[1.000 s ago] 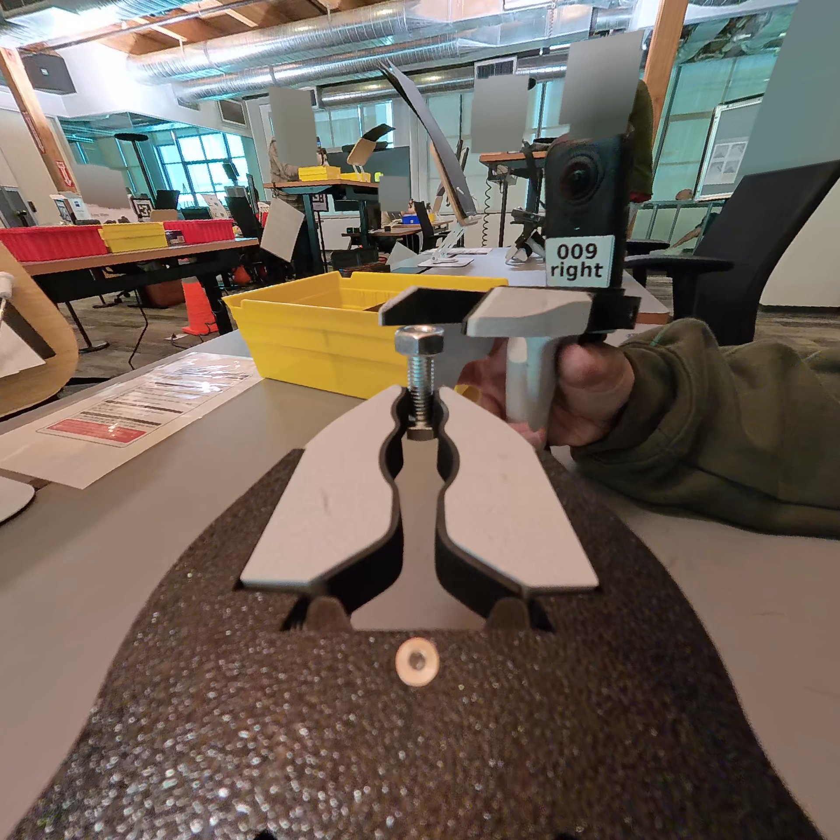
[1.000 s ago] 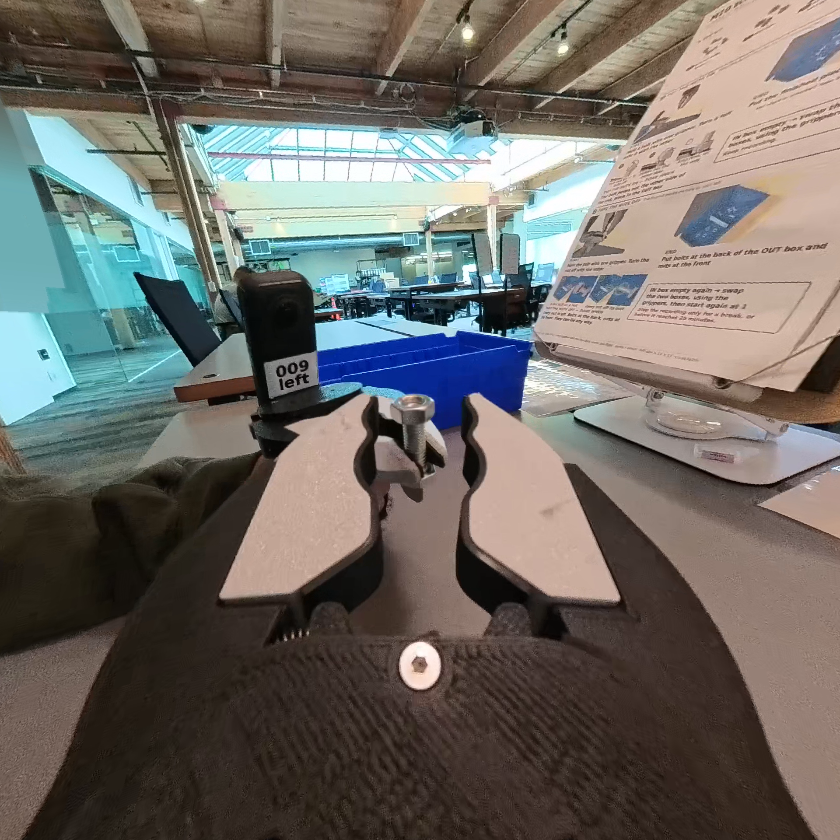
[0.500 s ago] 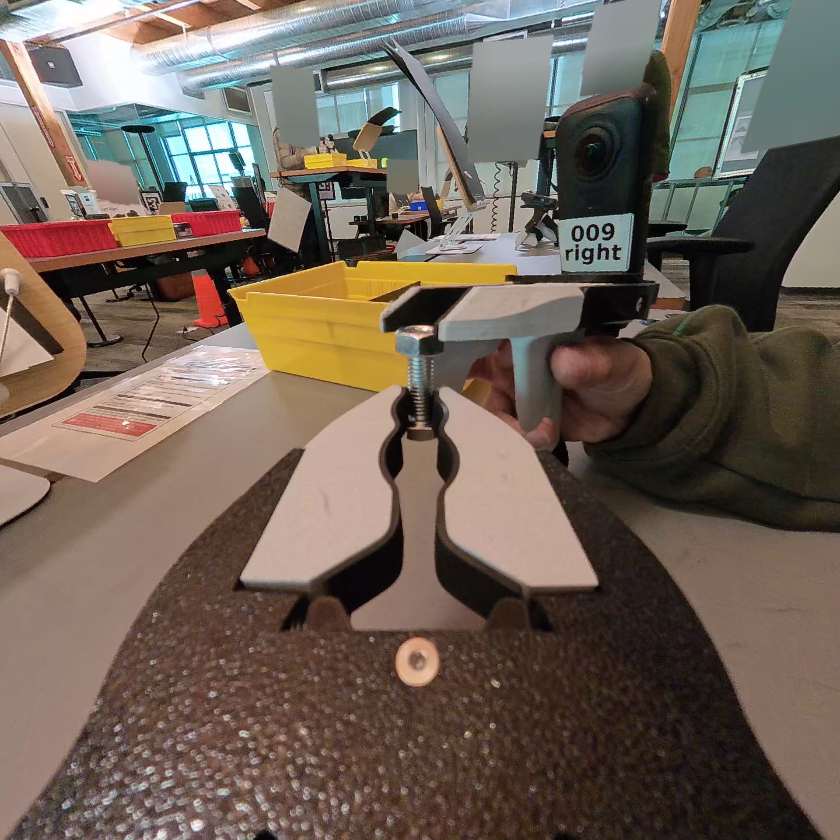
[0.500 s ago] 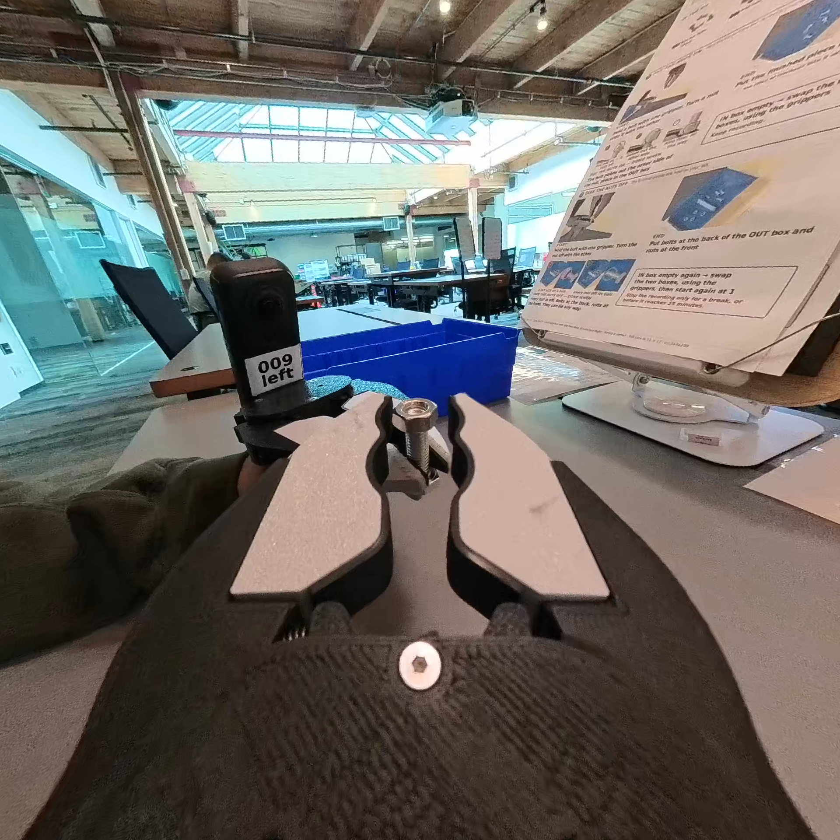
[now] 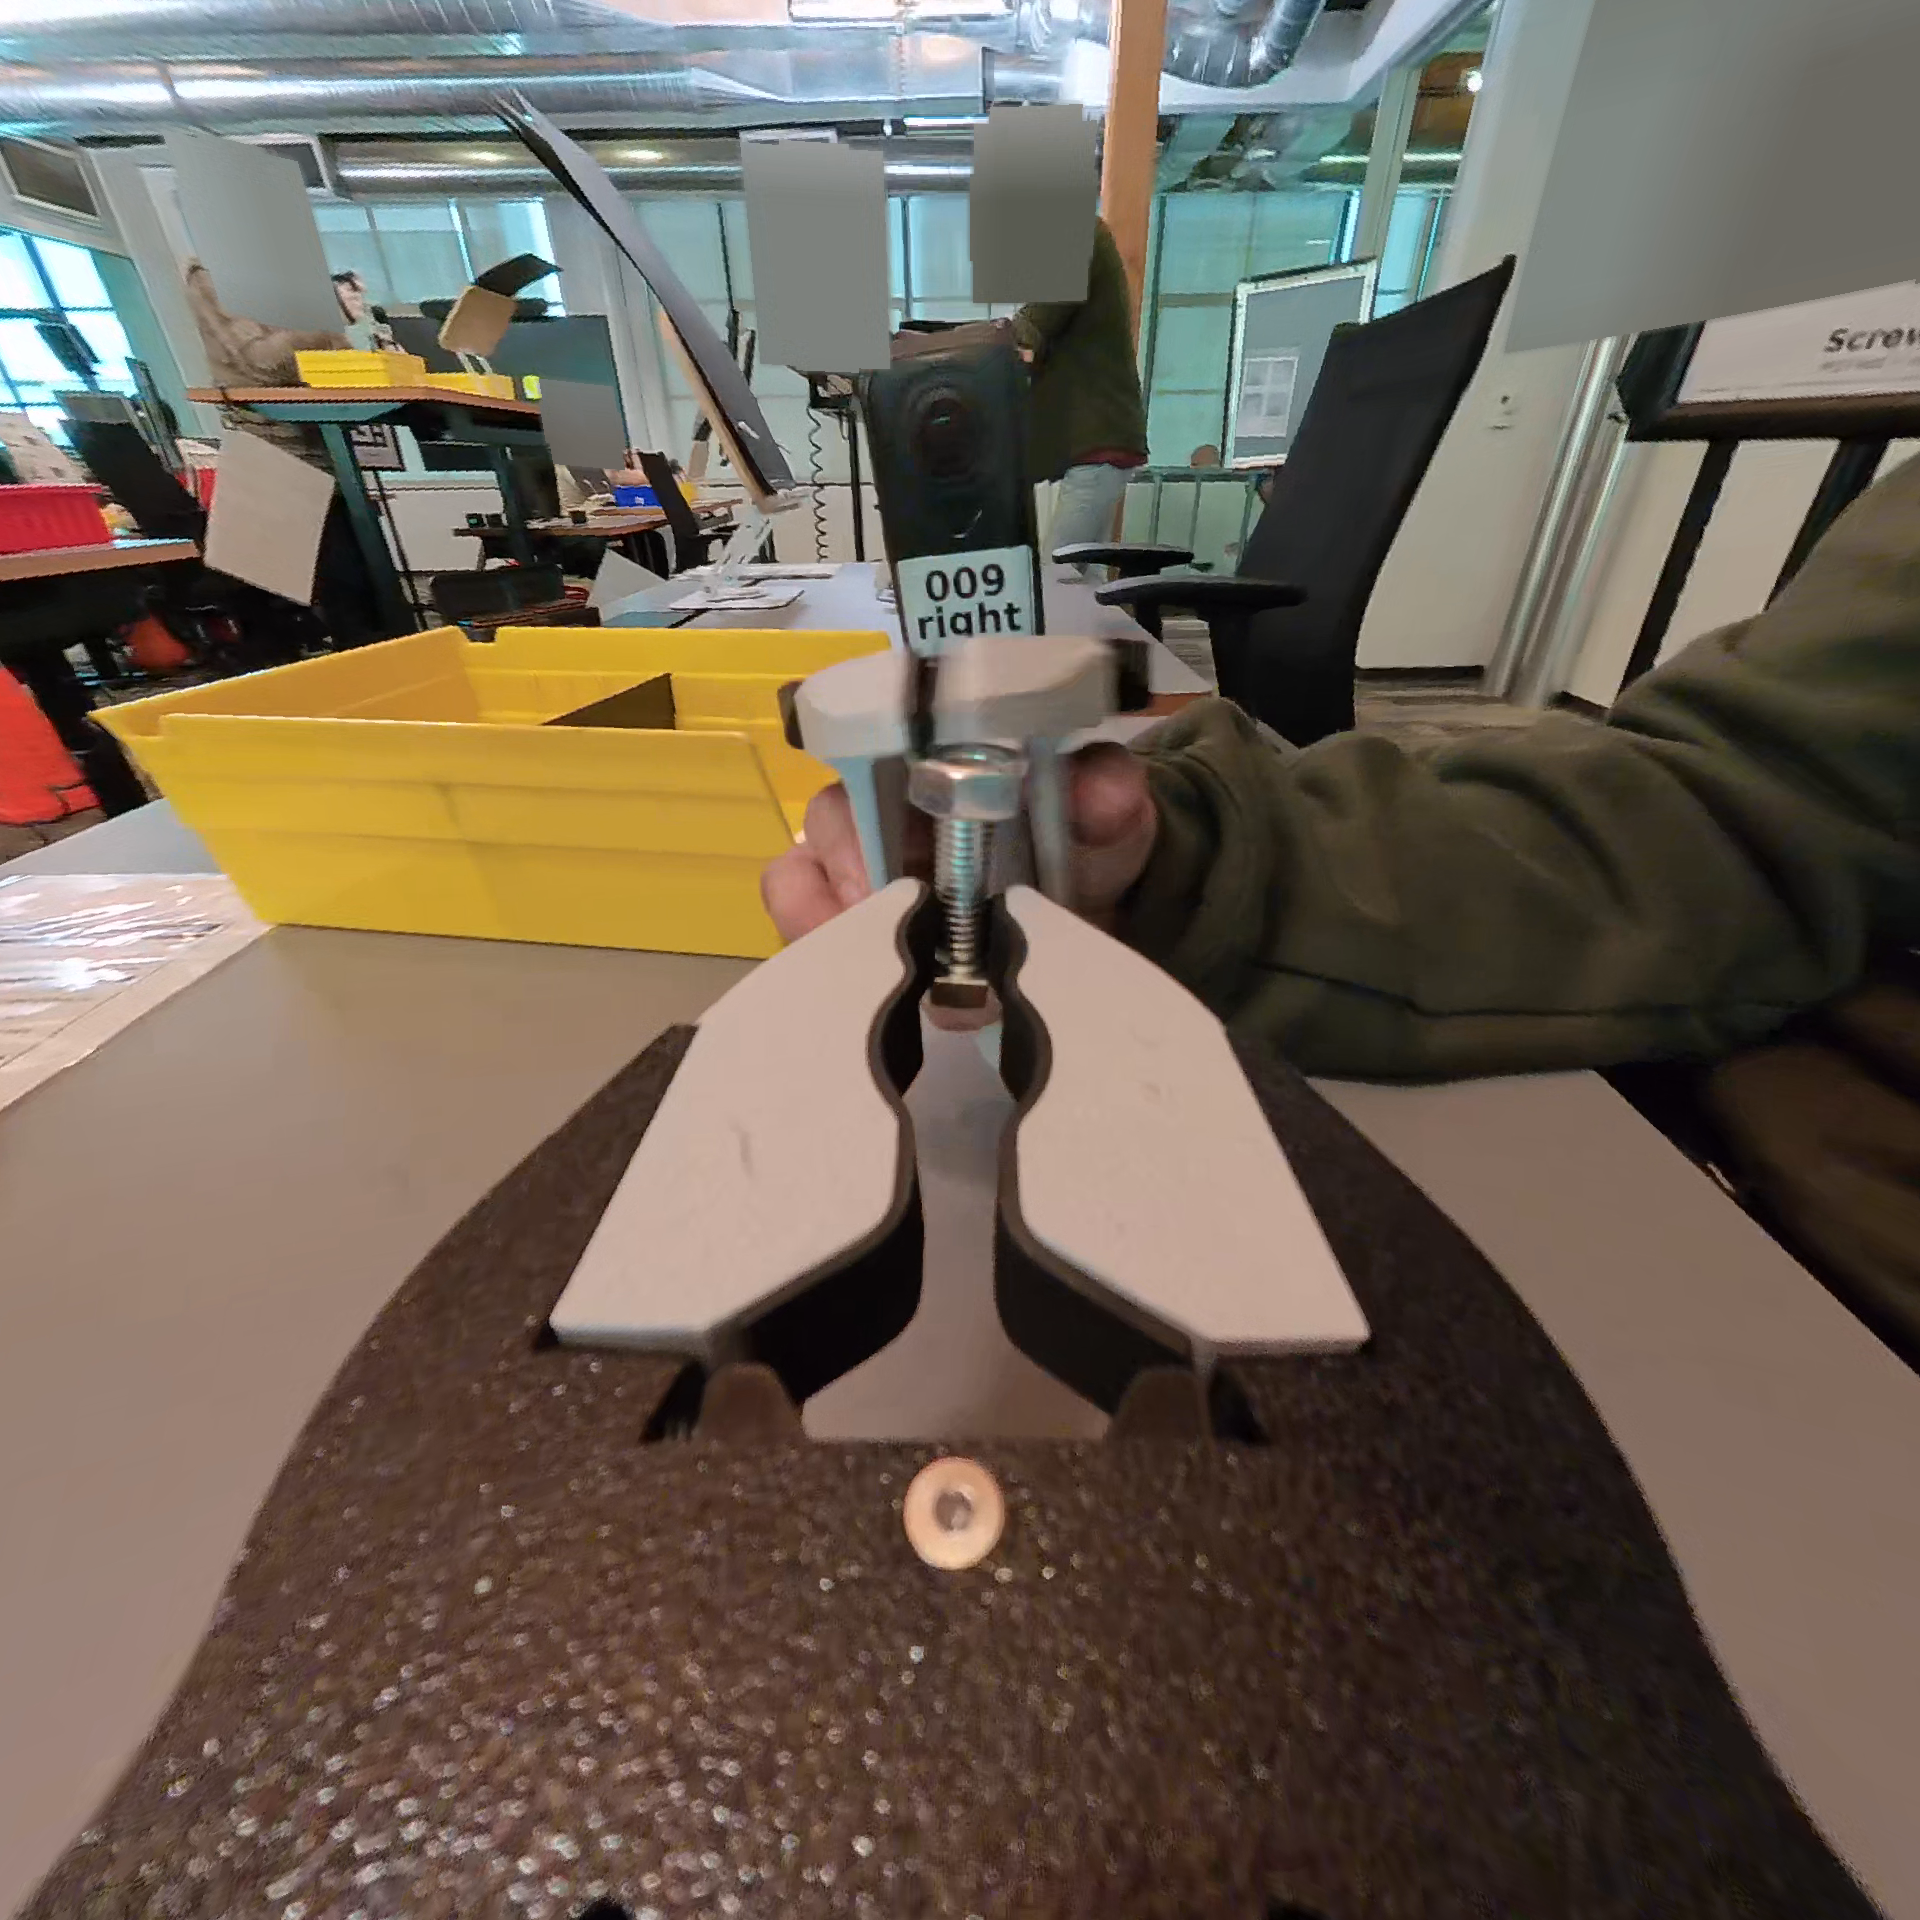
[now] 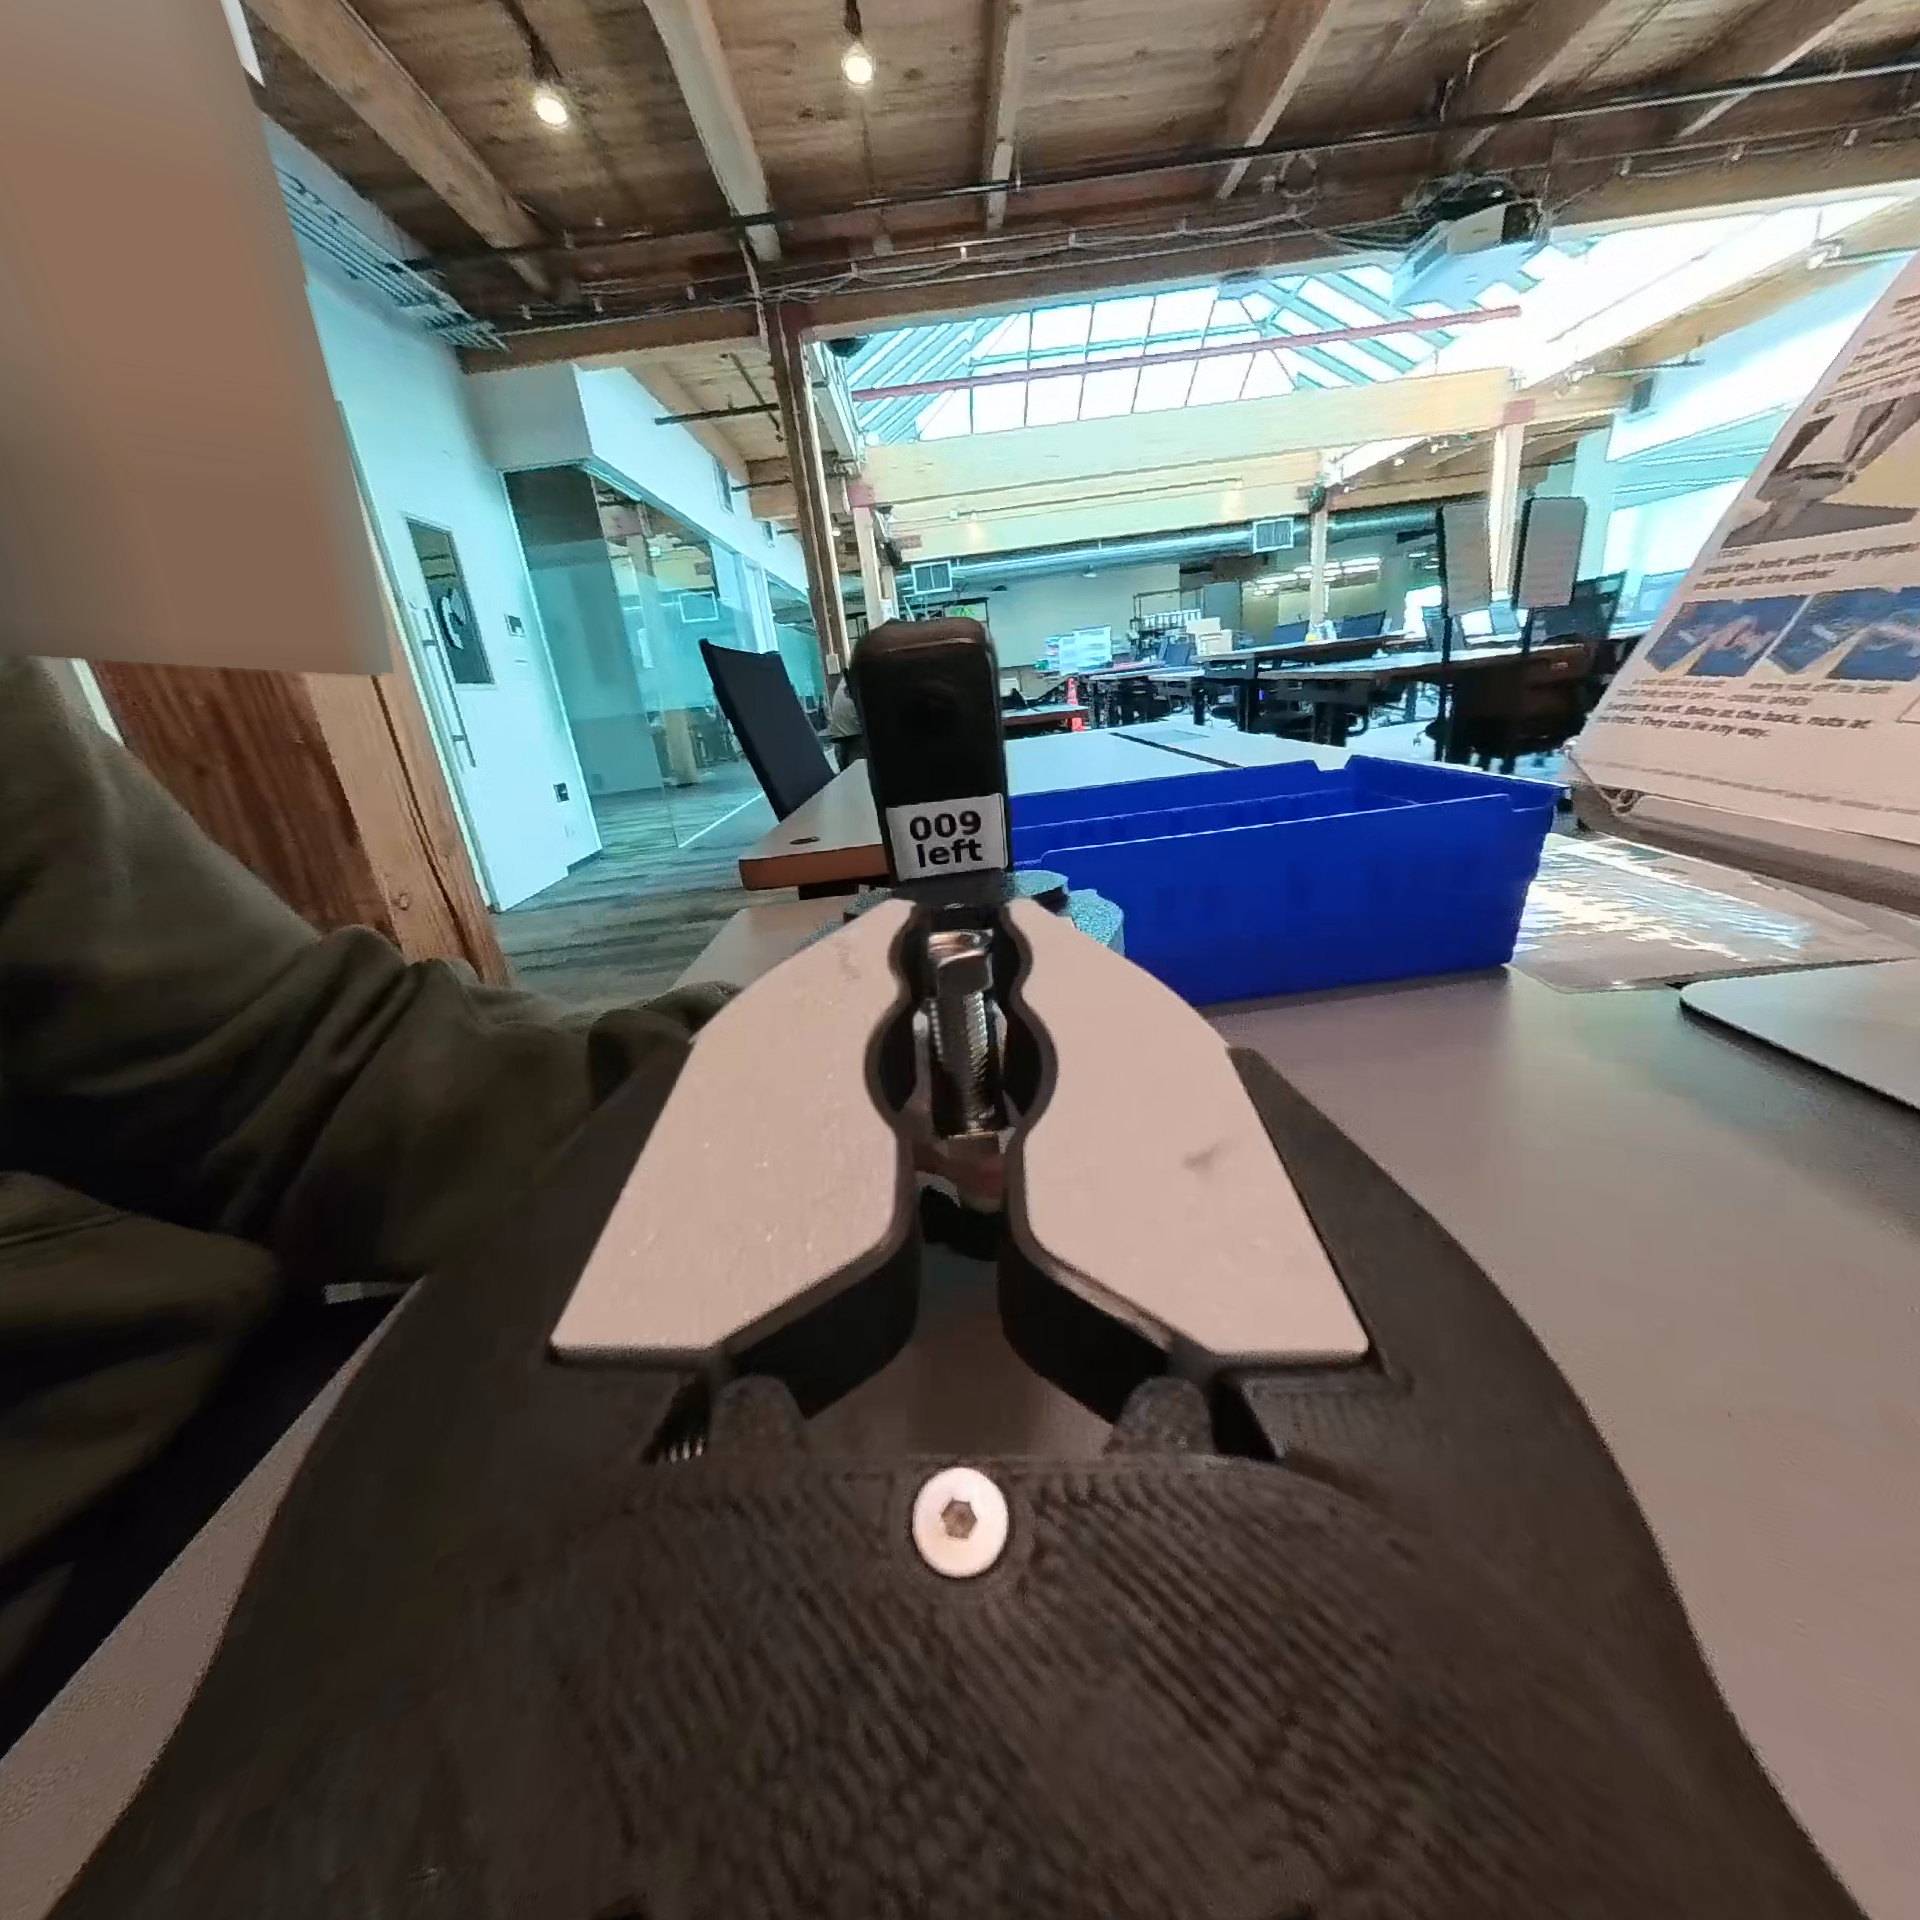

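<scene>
**Two grippers, one bolt**

Two grippers met head-on at a single upright bolt (image 5: 961, 862). The left gripper (image 5: 961, 971) was closed narrow on its lower threads and nut; the right gripper (image 6: 961, 1023) pinched it near the hex head, fingers drawn close. The bolt's long axis stood vertical, between both tips — neither hand nearer. The left view showed the hand (image 5: 1101, 831) behind and a yellow bin (image 5: 447, 800) on the grey table (image 5: 312, 1091); the right view showed a blue bin (image 6: 1278, 883) instead.
</scene>
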Tool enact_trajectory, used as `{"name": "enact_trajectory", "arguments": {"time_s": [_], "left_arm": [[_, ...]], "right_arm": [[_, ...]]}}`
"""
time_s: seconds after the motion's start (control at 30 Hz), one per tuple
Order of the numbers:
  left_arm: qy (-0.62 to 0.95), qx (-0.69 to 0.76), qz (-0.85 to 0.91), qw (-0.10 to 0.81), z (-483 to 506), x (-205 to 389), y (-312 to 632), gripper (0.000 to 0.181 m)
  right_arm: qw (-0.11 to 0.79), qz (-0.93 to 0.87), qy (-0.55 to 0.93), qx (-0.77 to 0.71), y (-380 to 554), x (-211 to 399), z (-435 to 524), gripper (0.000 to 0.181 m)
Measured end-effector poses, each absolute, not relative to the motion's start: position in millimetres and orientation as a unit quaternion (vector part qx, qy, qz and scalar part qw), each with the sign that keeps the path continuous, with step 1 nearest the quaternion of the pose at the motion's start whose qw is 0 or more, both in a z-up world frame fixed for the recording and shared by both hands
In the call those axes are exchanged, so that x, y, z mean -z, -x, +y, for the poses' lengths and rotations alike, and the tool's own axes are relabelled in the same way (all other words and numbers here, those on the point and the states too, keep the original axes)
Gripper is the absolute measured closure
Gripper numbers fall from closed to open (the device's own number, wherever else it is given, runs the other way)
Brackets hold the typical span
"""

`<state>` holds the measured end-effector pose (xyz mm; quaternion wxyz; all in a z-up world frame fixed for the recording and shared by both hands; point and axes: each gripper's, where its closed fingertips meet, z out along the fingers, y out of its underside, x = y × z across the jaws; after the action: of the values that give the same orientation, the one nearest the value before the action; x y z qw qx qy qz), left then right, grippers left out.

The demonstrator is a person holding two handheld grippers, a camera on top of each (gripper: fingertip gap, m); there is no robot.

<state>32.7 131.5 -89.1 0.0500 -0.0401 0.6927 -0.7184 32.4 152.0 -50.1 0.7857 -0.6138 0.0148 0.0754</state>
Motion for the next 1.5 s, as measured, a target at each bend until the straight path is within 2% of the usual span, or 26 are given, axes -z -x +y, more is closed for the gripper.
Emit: {"name": "enact_trajectory", "arguments": {"time_s": [0.03,0.1,0.17,0.27,0.5,0.67,0.77,0.9,1.03,1.1,1.2,1.27,1.37,1.5], "left_arm": [[0.042,0.718,0.692,0.054,131,89,-34,0.172],[0.063,0.716,0.691,0.078,132,89,-42,0.172],[0.081,0.708,0.695,0.096,136,92,-50,0.172],[0.096,0.712,0.686,0.117,141,89,-56,0.172],[0.106,0.703,0.688,0.144,144,89,-62,0.172],[0.106,0.699,0.692,0.145,143,91,-63,0.172],[0.075,0.714,0.689,0.1,140,87,-49,0.172],[-0.015,0.738,0.674,-0.022,129,79,-6,0.172],[-0.069,0.733,0.67,-0.095,124,80,20,0.172],[-0.06,0.731,0.676,-0.074,124,82,15,0.172],[-0.005,0.733,0.681,-0.012,127,83,-11,0.172],[0.038,0.727,0.683,0.049,132,84,-31,0.172],[0.101,0.7,0.693,0.143,143,90,-61,0.172],[0.134,0.689,0.686,0.191,150,90,-75,0.172]], "right_arm": [[0.791,0.021,0.608,-0.064,-36,49,150,0.181],[0.796,0.026,0.603,-0.053,-39,49,148,0.18],[0.786,0.03,0.615,-0.048,-40,52,151,0.155],[0.772,0.04,0.634,0.003,-46,57,159,0.14],[0.757,0.084,0.643,0.082,-63,62,165,0.149],[0.754,0.078,0.646,0.089,-61,63,168,0.164],[0.753,0.049,0.653,0.068,-53,62,168,0.164],[0.775,-0.034,0.621,-0.113,-14,52,157,0.163],[0.763,-0.102,0.604,-0.205,17,51,150,0.163],[0.76,-0.1,0.608,-0.207,18,53,151,0.163],[0.777,-0.055,0.613,-0.129,-3,55,153,0.163],[0.781,-0.002,0.622,-0.057,-26,56,155,0.15],[0.774,0.055,0.631,0.024,-52,57,156,0.145],[0.765,0.1,0.628,0.106,-68,57,158,0.15]]}}
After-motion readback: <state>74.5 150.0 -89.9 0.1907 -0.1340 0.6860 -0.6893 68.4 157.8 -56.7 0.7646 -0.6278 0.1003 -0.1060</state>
